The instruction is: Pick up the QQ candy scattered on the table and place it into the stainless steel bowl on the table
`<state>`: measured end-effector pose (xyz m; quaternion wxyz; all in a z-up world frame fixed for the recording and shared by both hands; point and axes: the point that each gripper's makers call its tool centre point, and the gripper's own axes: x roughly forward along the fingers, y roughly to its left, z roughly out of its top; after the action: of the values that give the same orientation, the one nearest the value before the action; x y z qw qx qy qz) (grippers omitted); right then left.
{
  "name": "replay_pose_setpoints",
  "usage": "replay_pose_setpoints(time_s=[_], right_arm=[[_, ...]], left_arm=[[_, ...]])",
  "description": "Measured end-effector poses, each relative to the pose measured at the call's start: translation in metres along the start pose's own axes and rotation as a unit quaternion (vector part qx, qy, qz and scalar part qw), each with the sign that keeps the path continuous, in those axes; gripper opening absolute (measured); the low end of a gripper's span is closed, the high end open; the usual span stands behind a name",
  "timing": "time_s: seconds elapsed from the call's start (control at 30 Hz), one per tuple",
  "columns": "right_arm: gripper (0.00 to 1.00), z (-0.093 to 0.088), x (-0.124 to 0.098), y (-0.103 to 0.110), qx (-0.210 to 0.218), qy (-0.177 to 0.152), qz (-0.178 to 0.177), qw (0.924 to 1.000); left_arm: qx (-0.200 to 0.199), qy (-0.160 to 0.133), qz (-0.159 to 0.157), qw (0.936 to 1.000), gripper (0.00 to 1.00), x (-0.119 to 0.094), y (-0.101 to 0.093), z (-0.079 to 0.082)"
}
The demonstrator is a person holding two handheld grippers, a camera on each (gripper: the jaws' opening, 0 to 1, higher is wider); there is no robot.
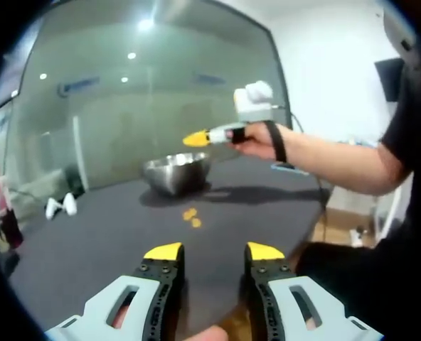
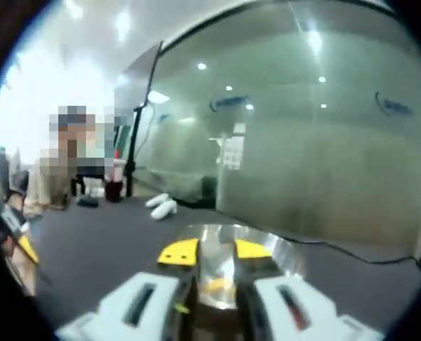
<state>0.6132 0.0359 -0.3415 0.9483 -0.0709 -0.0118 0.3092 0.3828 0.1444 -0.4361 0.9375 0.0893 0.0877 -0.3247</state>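
Dark table (image 1: pixel 89 241): bowl (image 1: pixel 176 172) mid, candies (image 1: pixel 191 217) nr.

The dark worktop (image 1: pixel 111 241) carries a steel bowl (image 1: pixel 176 172) near its middle. Two candies (image 1: pixel 192 217) lie on it at about 5 o'clock of the bowl, close by. Two white objects (image 1: pixel 60 207) rest well apart at its 8 o'clock.

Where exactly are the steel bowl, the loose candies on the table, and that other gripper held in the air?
stainless steel bowl (image 1: pixel 176 172): left gripper view, on its outer wall.
QQ candy (image 1: pixel 190 216): left gripper view, on the small yellow pieces lying before the bowl.
right gripper (image 1: pixel 195 138): left gripper view, at its yellow tips above the bowl.
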Motion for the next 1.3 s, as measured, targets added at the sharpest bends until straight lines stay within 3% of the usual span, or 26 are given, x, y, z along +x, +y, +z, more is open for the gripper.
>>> replay_pose_setpoints(time_s=[0.27,0.4,0.5,0.53,0.67,0.77,1.17,1.3], right_arm=[[0.17,0.001,-0.015,-0.005,0.017,-0.008,0.003,0.9998],[0.17,-0.003,-0.031,0.005,0.027,-0.01,0.022,0.9993],[0.17,-0.014,-0.047,0.029,0.079,0.002,0.106,0.9913],[0.16,-0.02,-0.054,0.035,0.083,0.007,0.118,0.9895],[0.16,-0.056,-0.078,0.066,0.008,0.053,0.186,0.9811],[0.16,-0.073,-0.086,0.076,-0.02,0.073,0.203,0.9761],[0.15,-0.097,-0.077,0.089,0.01,0.103,0.204,0.9734],[0.15,-0.105,-0.065,0.108,-0.006,0.117,0.227,0.9668]], left_arm=[[0.003,0.0,-0.002,1.0,0.35,0.001,-0.002,0.001],[0.004,0.0,-0.003,1.0,0.35,0.002,-0.002,0.002],[0.005,-0.001,-0.004,1.0,0.35,0.003,-0.003,0.002],[0.005,-0.001,-0.004,1.0,0.35,0.003,-0.003,0.002],[0.004,0.001,-0.005,1.0,0.36,0.002,-0.002,0.0],[0.006,0.003,-0.003,1.0,0.36,0.002,-0.001,-0.001],[0.014,0.001,-0.005,0.9999,0.36,0.002,-0.004,0.002],[0.013,0.004,-0.004,0.9999,0.36,0.002,-0.003,0.0]])
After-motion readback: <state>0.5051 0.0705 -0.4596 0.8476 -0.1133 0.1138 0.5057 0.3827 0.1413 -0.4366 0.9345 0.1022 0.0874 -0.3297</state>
